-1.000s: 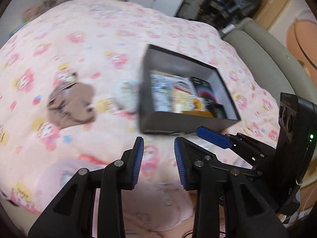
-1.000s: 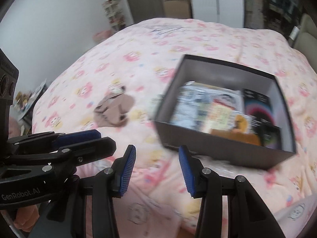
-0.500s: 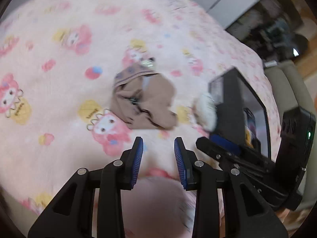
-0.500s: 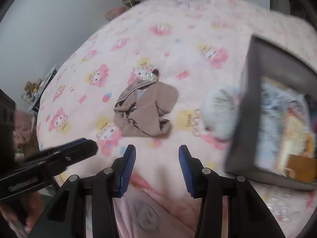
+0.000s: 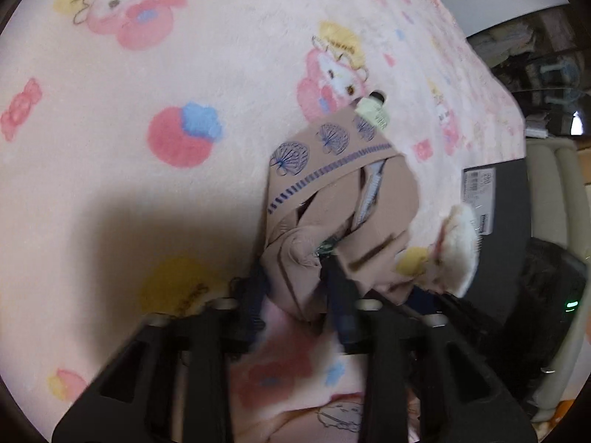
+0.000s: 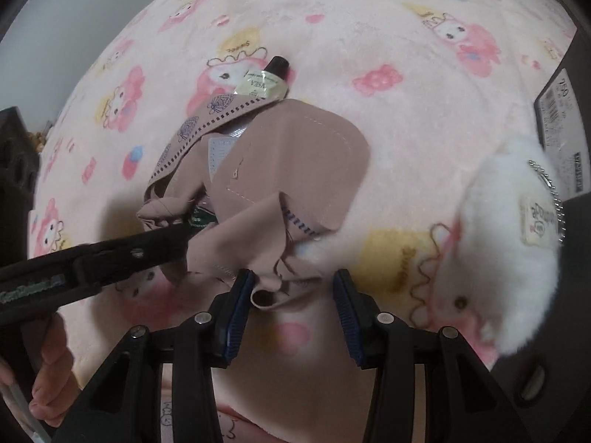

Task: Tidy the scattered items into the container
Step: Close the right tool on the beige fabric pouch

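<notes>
A bed covered by a pink fleece blanket printed with cartoon rabbits fills both views; a grey wall shows at the far left of the right wrist view.

The brown cloth pouch lies crumpled on the blanket, a small cream tube touching its far edge. The left tongs are closing with a fold of the pouch's near end between the pads; blur hides whether they press on it yet. The right tongs are also closing, a loose flap of the same pouch between them, and there is still a gap on the right pad's side. A white plush toy sits against the wall of the dark box, the container, at the right edge.

Risks, as I judge them: each set of tongs has only a thin fold, so the cloth could slip out on lifting, or the blanket's pile could be pinched along with it. The tube may drag along or roll away. Anything inside the pouch could spill if it is lifted open side down.

The blanket is free to the left and beyond. The route to the box is narrow, with the plush toy at its wall.
</notes>
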The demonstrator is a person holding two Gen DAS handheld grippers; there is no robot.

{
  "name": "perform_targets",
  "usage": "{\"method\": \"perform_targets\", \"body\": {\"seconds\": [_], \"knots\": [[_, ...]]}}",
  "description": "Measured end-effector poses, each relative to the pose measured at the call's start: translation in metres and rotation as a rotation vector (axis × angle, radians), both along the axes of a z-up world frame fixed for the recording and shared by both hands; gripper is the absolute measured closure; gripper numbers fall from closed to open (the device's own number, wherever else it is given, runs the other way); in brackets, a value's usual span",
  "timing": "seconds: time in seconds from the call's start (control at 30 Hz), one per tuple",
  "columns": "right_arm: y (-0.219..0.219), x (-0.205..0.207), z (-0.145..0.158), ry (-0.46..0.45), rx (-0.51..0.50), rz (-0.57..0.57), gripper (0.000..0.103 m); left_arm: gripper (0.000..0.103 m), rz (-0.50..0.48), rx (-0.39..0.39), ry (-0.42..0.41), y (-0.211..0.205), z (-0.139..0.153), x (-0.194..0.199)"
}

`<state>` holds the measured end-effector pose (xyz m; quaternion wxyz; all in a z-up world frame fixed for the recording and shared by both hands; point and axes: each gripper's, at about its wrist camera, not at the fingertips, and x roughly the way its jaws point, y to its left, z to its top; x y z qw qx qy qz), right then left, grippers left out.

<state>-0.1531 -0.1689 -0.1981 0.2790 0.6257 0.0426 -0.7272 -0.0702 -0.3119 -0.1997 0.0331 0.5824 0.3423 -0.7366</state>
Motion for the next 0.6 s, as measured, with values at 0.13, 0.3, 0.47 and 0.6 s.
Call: {"method": "perform_targets", "body": {"seconds": [0.13,0.3,0.47,0.6], "knots": [[0.009,0.006,0.013,0.029,-0.059,0.013,0.094,0.094,-0.042,-0.030,0.047,0.021,0.018,0.013],[0.036,0.030,0.054,0.093,-0.168,0.015,0.098,0.095,-0.108,-0.041,0.131,0.061,0.059,0.033],[0.089,0.066,0.098,0.173,-0.252,-0.008,0.098,0.095,-0.199,-0.021,0.218,0.120,0.099,0.045],[0.140,0.090,0.111,0.218,-0.245,-0.059,0.098,0.095,-0.278,0.007,0.245,0.184,0.112,0.044]]}}
